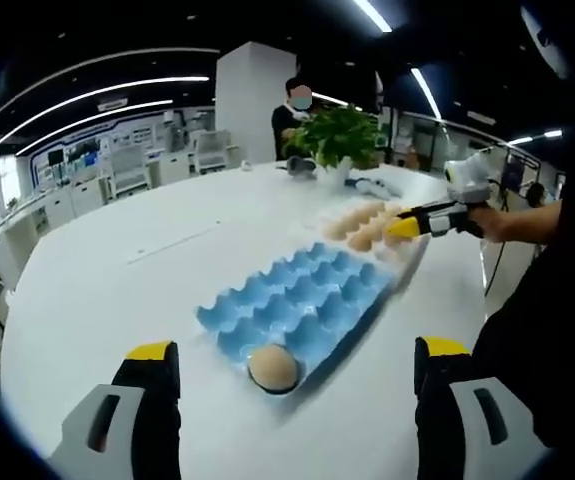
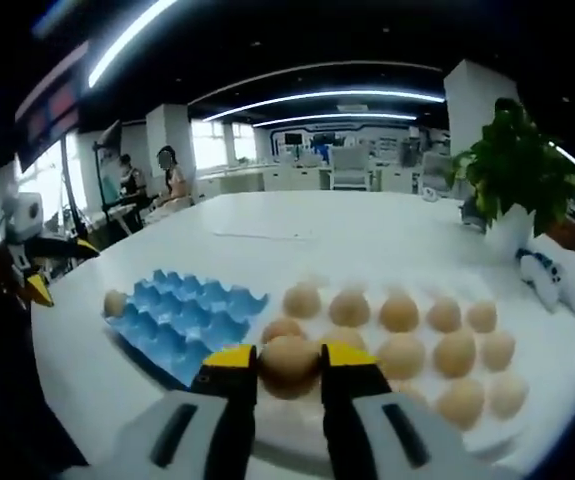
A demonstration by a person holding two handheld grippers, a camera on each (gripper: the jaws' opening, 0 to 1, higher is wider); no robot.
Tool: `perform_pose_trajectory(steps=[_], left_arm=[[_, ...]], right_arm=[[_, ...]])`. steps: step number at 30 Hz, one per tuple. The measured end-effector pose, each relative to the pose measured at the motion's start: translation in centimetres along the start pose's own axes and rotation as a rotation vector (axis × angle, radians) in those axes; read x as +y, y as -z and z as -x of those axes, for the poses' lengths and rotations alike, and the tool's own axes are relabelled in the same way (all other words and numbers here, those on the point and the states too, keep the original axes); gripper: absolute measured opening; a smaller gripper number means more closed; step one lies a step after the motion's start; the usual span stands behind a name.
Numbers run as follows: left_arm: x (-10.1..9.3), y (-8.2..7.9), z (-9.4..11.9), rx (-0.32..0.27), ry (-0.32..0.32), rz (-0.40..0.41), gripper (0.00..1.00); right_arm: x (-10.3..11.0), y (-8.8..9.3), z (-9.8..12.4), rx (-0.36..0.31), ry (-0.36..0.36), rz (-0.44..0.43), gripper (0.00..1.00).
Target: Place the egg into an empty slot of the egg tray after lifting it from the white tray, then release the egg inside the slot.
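In the right gripper view, the right hand-held gripper (image 2: pixel 288 362) rises from six o'clock with its yellow-tipped jaws clamped on an egg (image 2: pixel 288 362), held over the near edge of the white tray (image 2: pixel 297 425), where more eggs (image 2: pixel 400 313) lie in rows toward three o'clock. The blue egg tray (image 2: pixel 182 312) sits just beside the white tray at nine o'clock on the white table (image 2: pixel 367 235), with one egg in its far-left corner slot (image 2: pixel 115 302). A potted plant (image 2: pixel 515 170) stands at two o'clock. In the left gripper view, the left hand-held gripper (image 1: pixel 292 365) has its jaws wide apart and holds nothing, hovering near the egg tray's closest corner, where that single egg (image 1: pixel 273 368) rests at six o'clock.
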State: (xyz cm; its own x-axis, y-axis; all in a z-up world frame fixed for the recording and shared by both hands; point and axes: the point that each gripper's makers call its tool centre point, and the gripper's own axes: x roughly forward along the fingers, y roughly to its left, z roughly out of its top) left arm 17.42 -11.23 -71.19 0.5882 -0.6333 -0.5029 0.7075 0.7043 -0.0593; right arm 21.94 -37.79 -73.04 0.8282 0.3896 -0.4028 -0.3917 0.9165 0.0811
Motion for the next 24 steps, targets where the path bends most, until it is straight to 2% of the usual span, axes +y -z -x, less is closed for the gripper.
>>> perform_pose_trajectory(steps=[6,24], left_arm=[[-0.1,0.1,-0.1,0.005,0.008,-0.014,0.99],[0.0,0.1,-0.3,0.015,0.016,-0.042,0.97]], right_arm=[[2.8,-1.1,-0.8,-0.018,-0.075,0.012,0.24],[10.4,-1.7,-3.4,-0.008,-0.288,0.062,0.24]])
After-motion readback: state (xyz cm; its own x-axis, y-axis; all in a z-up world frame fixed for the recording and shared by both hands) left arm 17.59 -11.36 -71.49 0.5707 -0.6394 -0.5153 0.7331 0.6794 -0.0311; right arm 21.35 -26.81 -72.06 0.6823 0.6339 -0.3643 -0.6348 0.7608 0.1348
